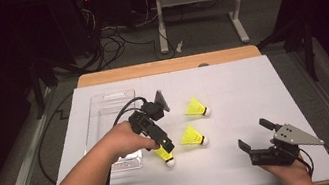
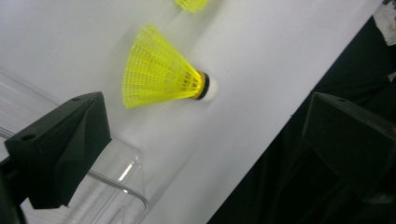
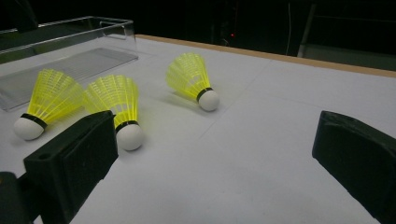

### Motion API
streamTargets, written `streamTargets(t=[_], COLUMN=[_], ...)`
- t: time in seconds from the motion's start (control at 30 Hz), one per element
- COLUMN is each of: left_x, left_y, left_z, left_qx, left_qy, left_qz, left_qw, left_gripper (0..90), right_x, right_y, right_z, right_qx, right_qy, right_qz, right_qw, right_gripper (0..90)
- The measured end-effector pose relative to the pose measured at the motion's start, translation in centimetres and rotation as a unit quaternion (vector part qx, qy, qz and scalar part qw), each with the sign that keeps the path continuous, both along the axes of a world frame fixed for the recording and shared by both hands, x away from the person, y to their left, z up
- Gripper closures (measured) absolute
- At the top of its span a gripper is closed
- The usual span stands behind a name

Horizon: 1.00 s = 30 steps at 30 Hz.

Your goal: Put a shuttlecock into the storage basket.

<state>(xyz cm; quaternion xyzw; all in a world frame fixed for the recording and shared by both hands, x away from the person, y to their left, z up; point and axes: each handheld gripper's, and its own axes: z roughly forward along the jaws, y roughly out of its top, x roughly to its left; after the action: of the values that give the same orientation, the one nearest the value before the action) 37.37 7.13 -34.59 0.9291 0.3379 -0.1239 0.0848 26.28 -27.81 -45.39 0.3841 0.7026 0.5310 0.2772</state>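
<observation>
3 yellow mesh-skirted, white-tipped shuttlecocks (image 1: 166,156) on white table (image 1: 231,81); both grippers' jaws spread wide, empty.

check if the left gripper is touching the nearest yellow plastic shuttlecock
Apart. The left gripper view shows the left gripper with jaws open and the nearest yellow plastic shuttlecock lying on white paper beyond them.

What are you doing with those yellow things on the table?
A person holds a gripper in each hand over a white table. Three yellow shuttlecocks lie on it beside a clear plastic tray. The left gripper, fingers open, hangs right over the nearest shuttlecock, by the tray's corner, not gripping it yet. The other two shuttlecocks lie a little farther right. The right gripper waits open near the table's front edge, holding nothing.
</observation>
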Motion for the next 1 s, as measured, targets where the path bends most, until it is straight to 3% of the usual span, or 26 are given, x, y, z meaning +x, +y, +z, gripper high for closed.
streamTargets(t=[0.3, 0.57, 0.77, 0.83, 0.9, 1.0], left_x=[0.9, 1.0, 1.3, 1.3, 1.4, 1.7], left_y=[-0.3, -0.6, -1.0, -1.2, -1.3, -1.1], left_z=[-0.9, -1.7, -1.9, -2.2, -2.6, -2.8], left_qx=[0.004, 0.005, -0.011, -0.006, 0.015, 0.015], left_qy=[-0.006, -0.022, -0.028, -0.033, -0.035, -0.034], left_qz=[0.021, 0.019, 0.027, 0.024, 0.02, 0.032], left_qw=[0.9998, 0.9996, 0.9992, 0.9991, 0.9991, 0.9988], left_gripper=[10.1, 18.7, 30.8, 35.9, 39.8, 42.5], right_x=[0.1, 0.0, 0.0, 0.0, -0.1, 0.0], right_y=[0.0, 0.0, 0.2, 0.3, 0.3, 0.3], right_z=[0.0, 0.0, -0.1, 0.0, 0.0, 0.0], right_qx=[-0.001, -0.001, -0.003, -0.005, -0.005, -0.005], right_qy=[0.003, 0.003, 0.004, 0.003, 0.002, 0.002], right_qz=[0.002, 0.003, 0.006, 0.008, 0.008, 0.008], right_qw=[1.0, 1.0, 1.0, 1.0, 1.0, 1.0], right_gripper=[1.1, 1.2, 1.2, 1.3, 1.3, 1.3])
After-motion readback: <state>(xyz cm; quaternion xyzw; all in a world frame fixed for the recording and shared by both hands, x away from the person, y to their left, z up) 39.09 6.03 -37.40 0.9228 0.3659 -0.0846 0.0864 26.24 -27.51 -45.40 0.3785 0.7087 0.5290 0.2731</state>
